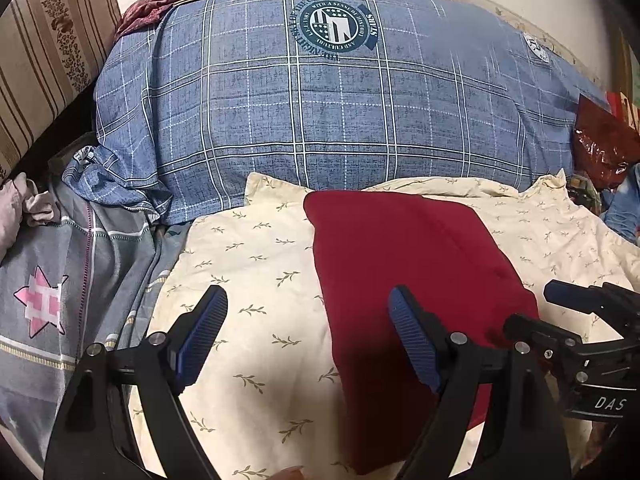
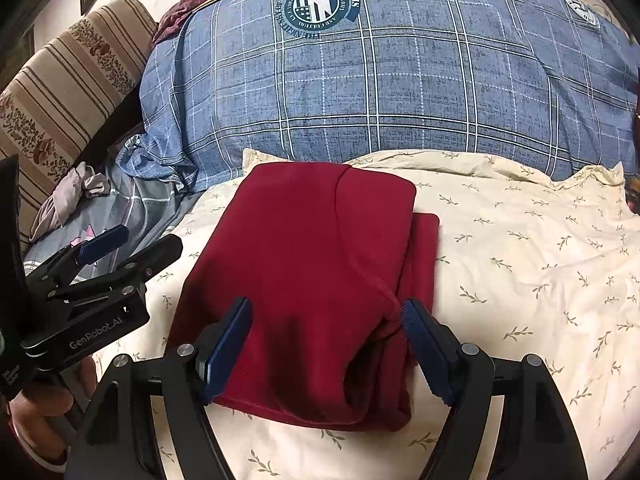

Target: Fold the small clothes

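I have the red garment (image 2: 316,276) lying folded into a compact rectangle on the cream leaf-print sheet (image 2: 520,280), just near of the blue plaid pillow (image 2: 380,80). My left tongs (image 1: 308,320) and right tongs (image 2: 326,332) both hang wide and empty; folding looks nearly done, maybe one last tidy

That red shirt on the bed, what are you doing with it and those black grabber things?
A person is folding small clothes with a grabber in each hand. The red shirt lies folded on a cream sheet, in front of a big blue checked pillow. The left gripper and the right gripper both hang open just over the shirt's near edge, and neither one is holding it.
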Tool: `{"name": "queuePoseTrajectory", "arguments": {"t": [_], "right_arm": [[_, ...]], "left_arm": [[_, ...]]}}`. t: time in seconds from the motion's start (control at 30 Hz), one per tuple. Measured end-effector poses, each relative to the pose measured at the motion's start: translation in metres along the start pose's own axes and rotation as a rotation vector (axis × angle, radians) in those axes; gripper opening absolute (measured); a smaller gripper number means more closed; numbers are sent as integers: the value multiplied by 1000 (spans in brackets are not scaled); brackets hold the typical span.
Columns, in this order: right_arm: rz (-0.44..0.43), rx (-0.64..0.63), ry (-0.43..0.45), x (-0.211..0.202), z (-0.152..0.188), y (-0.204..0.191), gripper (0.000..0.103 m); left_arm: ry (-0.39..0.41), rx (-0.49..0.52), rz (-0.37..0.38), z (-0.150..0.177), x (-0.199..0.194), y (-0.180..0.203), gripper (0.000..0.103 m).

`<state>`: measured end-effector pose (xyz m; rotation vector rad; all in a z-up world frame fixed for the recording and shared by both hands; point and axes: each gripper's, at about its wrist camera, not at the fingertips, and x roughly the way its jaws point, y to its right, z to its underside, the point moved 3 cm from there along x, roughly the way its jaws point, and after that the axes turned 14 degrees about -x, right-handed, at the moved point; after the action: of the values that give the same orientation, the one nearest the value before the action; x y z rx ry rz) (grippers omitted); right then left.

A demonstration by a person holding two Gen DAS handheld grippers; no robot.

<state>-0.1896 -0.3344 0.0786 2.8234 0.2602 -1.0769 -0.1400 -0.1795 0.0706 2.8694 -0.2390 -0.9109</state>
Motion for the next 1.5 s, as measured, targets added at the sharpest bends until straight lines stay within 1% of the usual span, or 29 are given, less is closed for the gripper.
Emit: {"name": "queuePoseTrajectory", "arguments": {"t": [0.47,0.83,1.5], "right_arm": [[-13,-1,-20,7,2,-2,79],[-18,-1,-20,10,3,-3,79],[-20,5,-24,13,5,-2,81]], "left_arm": [[-5,3,-4,0,1,-1,83],[-32,-7,-2,1,8,-3,83],[-41,-8,-13,3,11,-4,83]]}}
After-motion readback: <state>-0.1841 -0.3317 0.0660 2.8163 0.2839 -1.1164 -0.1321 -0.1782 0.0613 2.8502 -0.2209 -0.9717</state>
